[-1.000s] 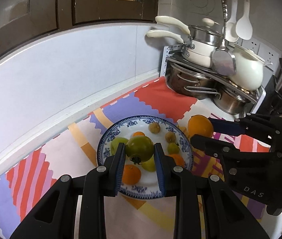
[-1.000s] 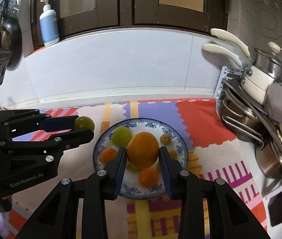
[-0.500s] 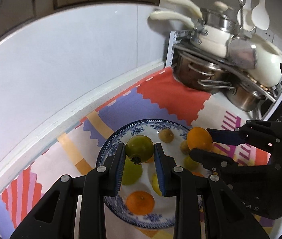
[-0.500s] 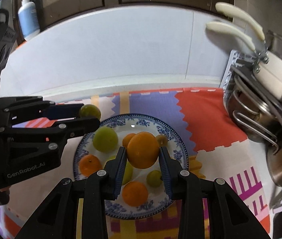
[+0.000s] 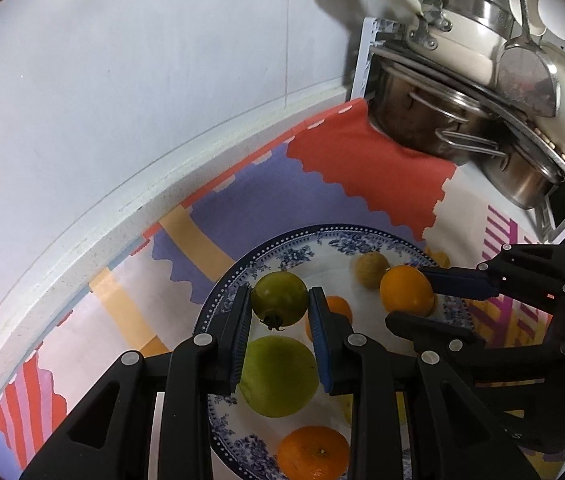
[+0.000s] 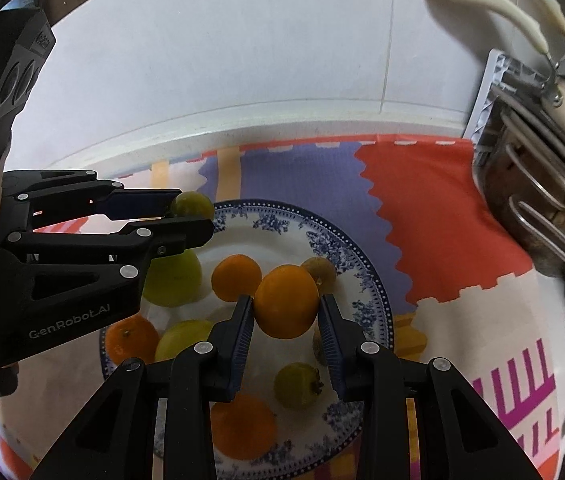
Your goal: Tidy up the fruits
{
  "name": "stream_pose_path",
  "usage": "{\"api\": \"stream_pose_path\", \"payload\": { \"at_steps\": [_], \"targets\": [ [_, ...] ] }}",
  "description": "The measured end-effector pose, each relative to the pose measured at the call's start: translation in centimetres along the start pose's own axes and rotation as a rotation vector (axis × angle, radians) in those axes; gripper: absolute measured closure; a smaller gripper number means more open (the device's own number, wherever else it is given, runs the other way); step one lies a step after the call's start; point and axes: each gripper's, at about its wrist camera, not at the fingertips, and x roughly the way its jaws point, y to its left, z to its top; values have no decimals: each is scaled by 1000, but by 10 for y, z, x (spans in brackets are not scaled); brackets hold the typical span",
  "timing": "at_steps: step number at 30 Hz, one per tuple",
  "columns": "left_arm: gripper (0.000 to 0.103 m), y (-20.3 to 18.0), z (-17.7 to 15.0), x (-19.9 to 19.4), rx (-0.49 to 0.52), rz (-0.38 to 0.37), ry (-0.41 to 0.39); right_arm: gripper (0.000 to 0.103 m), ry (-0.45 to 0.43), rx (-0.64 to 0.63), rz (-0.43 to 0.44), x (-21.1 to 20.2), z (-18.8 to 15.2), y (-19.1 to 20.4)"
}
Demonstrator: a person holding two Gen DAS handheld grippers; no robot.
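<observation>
A blue-patterned plate (image 5: pixel 294 254) (image 6: pixel 338 248) lies on a colourful mat and carries several oranges and green fruits. My left gripper (image 5: pixel 280 304) (image 6: pixel 190 216) is shut on a dark green tomato (image 5: pixel 279 298) (image 6: pixel 193 205), held just above the plate's far left rim. My right gripper (image 6: pixel 286 312) (image 5: pixel 412 300) is shut on an orange (image 6: pixel 286 301) (image 5: pixel 406 290), held over the plate's middle right. Below the left gripper lies a large light green fruit (image 5: pixel 278 376) (image 6: pixel 172 280). Other oranges (image 6: pixel 236 283) and a small brown fruit (image 5: pixel 371 269) rest on the plate.
A rack of steel pots and cream pans (image 5: pixel 454 92) (image 6: pixel 542 208) stands at the right, close to the plate. A white wall ledge (image 5: pixel 122 208) runs behind the mat. A spatula and ladles hang above the rack.
Both grippers came down and forward toward the plate, each keeping its fruit. The plate now looks larger and sits right under both fruits.
</observation>
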Motion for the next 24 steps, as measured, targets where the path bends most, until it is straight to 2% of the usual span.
{"api": "stream_pose_path", "payload": {
  "at_steps": [7, 11, 13, 16, 22, 24],
  "targets": [
    [73, -2, -1, 5, 10, -10, 17, 69, 17, -7, 8, 10, -3, 1],
    [62, -1, -4, -6, 3, 18, -3, 68, 15, -10, 7, 11, -4, 1],
    [58, -1, -8, -18, -7, 54, -23, 67, 5, -16, -1, 8, -5, 3],
    [52, 0, -16, -38, -35, 92, -45, 55, -14, -14, -15, -2, -8, 5],
    [47, -9, -41, -82, -88, 151, -89, 55, -75, 3, -59, -37, -20, 11],
    [47, -12, -50, -97, -99, 175, -110, 50, -107, 16, -82, -56, -28, 17]
  ]
}}
